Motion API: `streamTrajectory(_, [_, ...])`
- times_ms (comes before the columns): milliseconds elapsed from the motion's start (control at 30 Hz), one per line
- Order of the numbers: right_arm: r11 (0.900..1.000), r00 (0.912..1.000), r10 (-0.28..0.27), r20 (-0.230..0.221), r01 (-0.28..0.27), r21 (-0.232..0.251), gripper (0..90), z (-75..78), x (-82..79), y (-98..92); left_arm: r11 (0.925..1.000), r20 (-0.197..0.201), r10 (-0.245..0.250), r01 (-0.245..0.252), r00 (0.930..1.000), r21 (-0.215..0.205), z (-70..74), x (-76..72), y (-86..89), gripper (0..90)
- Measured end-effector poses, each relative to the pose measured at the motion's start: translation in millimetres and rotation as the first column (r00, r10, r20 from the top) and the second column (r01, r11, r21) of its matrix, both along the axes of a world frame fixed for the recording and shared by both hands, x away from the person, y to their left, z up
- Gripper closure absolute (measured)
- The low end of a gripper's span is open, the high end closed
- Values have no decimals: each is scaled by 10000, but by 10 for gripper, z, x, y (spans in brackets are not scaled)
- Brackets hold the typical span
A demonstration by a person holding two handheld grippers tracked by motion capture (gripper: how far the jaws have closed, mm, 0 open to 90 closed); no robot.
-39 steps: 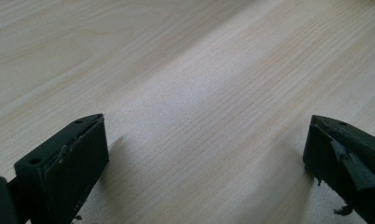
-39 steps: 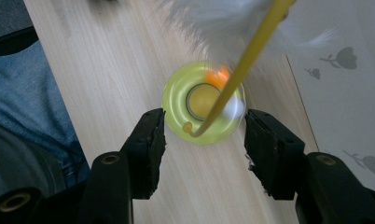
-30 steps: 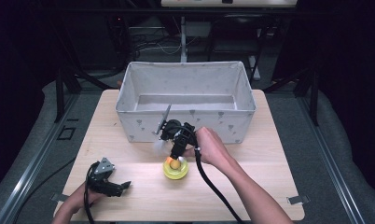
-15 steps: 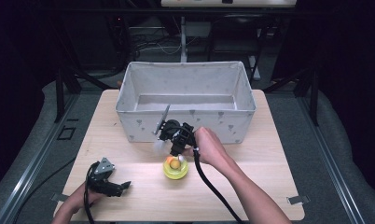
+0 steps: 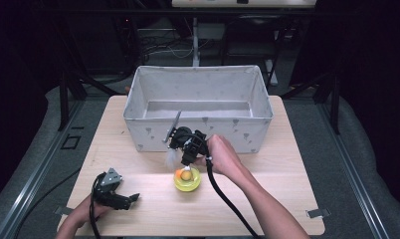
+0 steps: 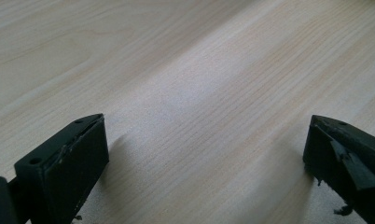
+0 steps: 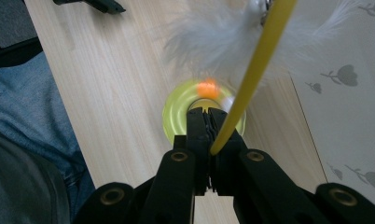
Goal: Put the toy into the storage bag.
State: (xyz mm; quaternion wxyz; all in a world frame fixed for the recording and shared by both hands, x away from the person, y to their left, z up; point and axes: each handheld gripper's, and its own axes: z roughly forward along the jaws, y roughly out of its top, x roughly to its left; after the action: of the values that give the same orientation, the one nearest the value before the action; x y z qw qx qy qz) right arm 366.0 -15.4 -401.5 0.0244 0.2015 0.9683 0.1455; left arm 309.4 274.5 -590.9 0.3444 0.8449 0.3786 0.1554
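Note:
My right gripper (image 5: 186, 162) points down over a round yellow base (image 5: 187, 182) with an orange ball (image 5: 186, 174) on it, in the middle of the table. In the right gripper view its jaws (image 7: 208, 116) are shut on a thin yellow stick (image 7: 251, 79) that slants up to a tuft of white feathers (image 7: 209, 32); the yellow base (image 7: 176, 112) lies just beyond the tips. My left gripper (image 5: 132, 198) rests at the table's front left, and its jaws (image 6: 204, 154) stand wide open over bare wood.
A grey fabric bin (image 5: 228, 127) with small printed shapes stands at the back of the wooden table (image 5: 287, 189), close behind the right gripper. The bin's wall (image 7: 344, 93) is on the right of the right gripper view, the person's blue trouser leg (image 7: 31, 116) on the left.

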Motion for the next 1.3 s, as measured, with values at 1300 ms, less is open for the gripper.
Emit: streamTrajectory(1300, [9966, 9963, -819, 257, 821, -77, 879, 391, 61, -509, 10000, 17, -29, 29, 10000, 28, 1, 1, 1, 0])
